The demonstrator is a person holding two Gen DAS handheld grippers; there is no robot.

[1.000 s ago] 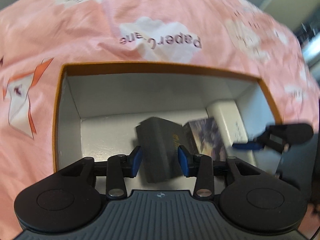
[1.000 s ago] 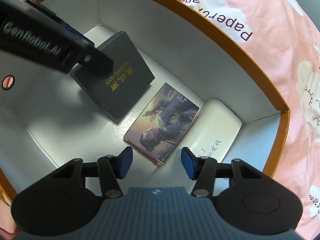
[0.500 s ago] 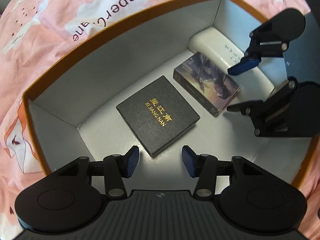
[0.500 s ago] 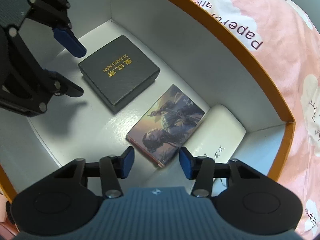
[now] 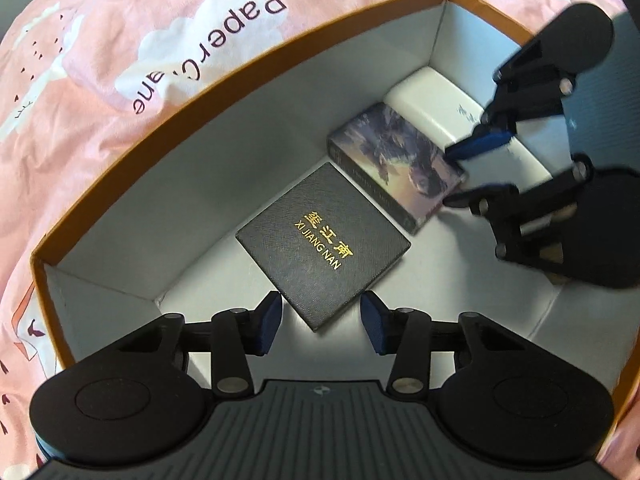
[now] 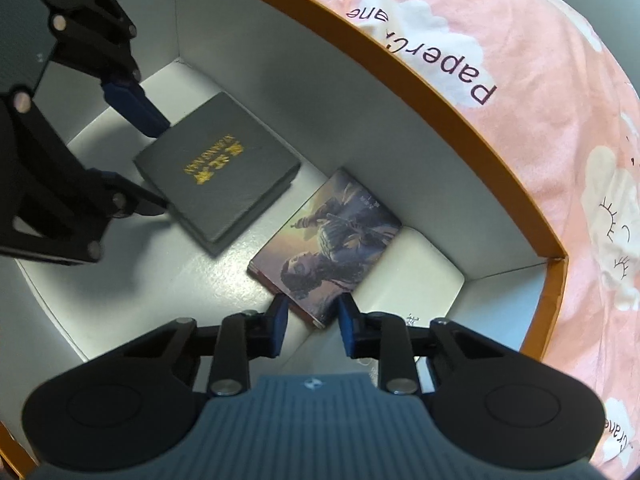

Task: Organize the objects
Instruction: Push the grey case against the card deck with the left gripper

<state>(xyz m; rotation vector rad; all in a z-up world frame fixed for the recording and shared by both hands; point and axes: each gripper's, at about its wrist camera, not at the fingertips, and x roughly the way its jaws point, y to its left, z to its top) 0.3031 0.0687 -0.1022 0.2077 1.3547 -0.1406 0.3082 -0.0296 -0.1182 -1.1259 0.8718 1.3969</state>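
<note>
Inside an orange-rimmed box (image 5: 240, 76) with white walls and floor, resting on a pink cloth (image 5: 120, 40) printed with white clouds and "PaperCrane" lettering. Three items on the box floor, roughly in a row: black case (image 5: 324, 244) with gold lettering "XI JIANG NAN", lying flat; picture box (image 5: 396, 168) with painted figure artwork, flat, just beside the black case; white case (image 5: 436, 100) at the far corner, touching or nearly touching the picture box.

Left gripper (image 5: 321, 322) low over the floor, jaws apart, blue pads on either side of the near corner of the black case, not clamped; small gap visible on each side. Same in right wrist view: left gripper (image 6: 158, 164) fingers straddling the black case (image 6: 218, 168) corner, one blue pad at the upper edge, other finger at the lower edge; contact unclear.

Right gripper (image 6: 311, 318) down at the near corner of the picture box (image 6: 330, 248), jaws apart but fairly narrow, pads flanking that corner; cannot tell whether they touch it. In left wrist view, right gripper (image 5: 468, 172) fingers spread around the end of the picture box, upper blue pad over its edge by the white case.

White case (image 6: 416, 272) partly under the right gripper body, against the box (image 6: 440, 92) corner wall.
</note>
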